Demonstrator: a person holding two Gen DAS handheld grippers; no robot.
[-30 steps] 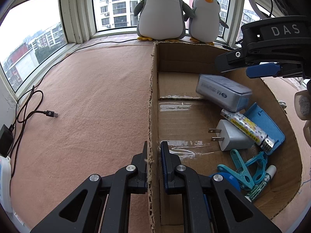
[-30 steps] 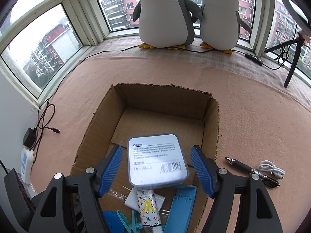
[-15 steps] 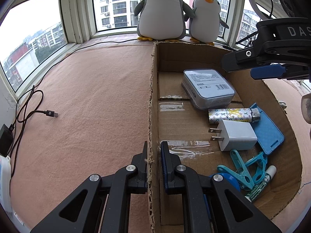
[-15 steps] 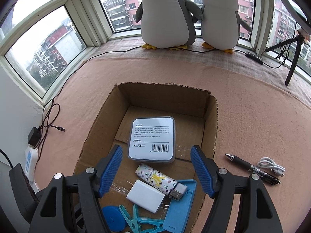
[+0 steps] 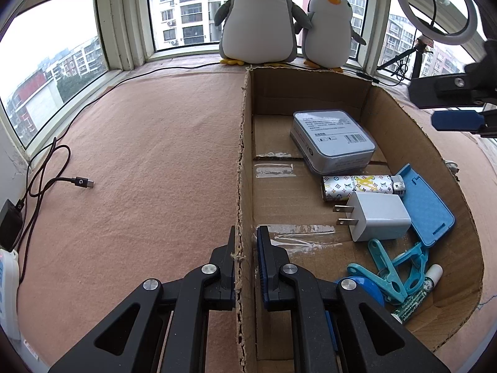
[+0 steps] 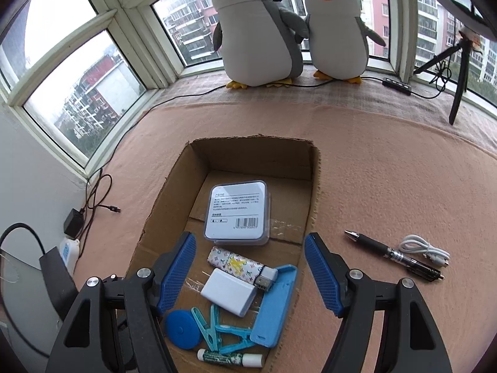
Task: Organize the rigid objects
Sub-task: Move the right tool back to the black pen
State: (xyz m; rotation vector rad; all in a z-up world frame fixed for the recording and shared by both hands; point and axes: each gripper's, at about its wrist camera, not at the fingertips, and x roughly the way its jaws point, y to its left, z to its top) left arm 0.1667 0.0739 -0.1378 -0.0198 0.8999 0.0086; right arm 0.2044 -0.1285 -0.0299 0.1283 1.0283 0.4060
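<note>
Dropped from open fingers, the tin case (image 5: 334, 141) now lies flat at the box's far end; the left gripper (image 5: 245, 242) stays clamped on the cardboard box (image 5: 240, 168) wall. Right view: right gripper (image 6: 250, 275) hangs empty, fingers apart; the pen (image 6: 393, 254) lies right of the box, stiff, light, slippery, best pinched mid-barrel.

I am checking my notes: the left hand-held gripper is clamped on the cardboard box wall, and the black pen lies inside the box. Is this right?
Not quite. The black pen lies outside the cardboard box, on the pink cloth beside it, as the right wrist view shows. The left hand-held gripper is indeed clamped on the box wall.
</note>
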